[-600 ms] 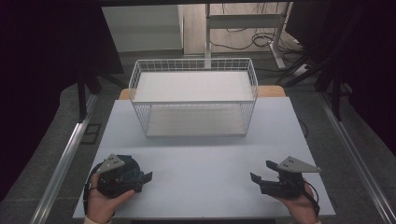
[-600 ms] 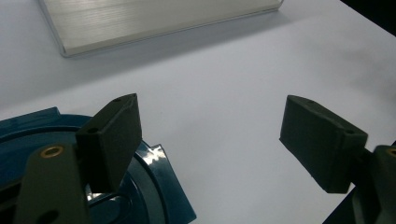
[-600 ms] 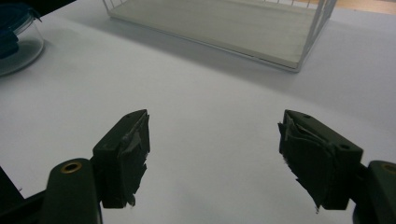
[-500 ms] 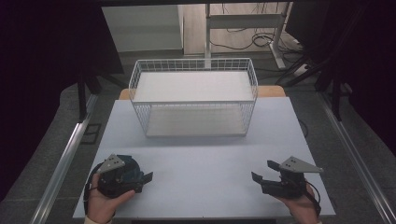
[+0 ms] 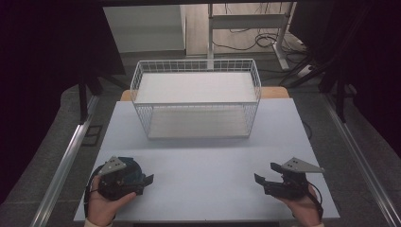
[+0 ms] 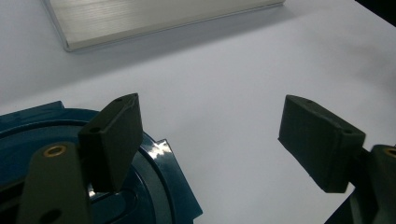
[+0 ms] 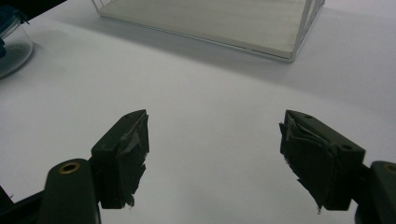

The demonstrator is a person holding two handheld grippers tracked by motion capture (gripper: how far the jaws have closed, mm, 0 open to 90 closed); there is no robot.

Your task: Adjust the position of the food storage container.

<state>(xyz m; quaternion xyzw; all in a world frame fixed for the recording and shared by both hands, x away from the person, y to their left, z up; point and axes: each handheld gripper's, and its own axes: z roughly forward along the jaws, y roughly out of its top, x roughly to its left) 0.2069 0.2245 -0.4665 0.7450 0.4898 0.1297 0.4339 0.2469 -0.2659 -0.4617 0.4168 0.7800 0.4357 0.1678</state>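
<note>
My left gripper (image 5: 147,184) rests low at the table's near left corner, held in a hand, jaws wide apart with bare table between them (image 6: 210,116). A dark blue lidded container (image 5: 128,171) sits right beside it. In the left gripper view the blue lid (image 6: 154,186) lies under and behind the left-hand jaw, and I cannot tell whether they touch. My right gripper (image 5: 265,173) is at the near right corner, also in a hand, open over the bare white surface (image 7: 215,121). Its worn pads (image 7: 133,149) hold nothing.
A white wire basket (image 5: 196,66) with a pale board in its bottom stands at the back middle of the white table (image 5: 203,156). The container with its blue lid (image 7: 11,42) shows at the far left of the right gripper view. Dark floor and metal rails flank the table.
</note>
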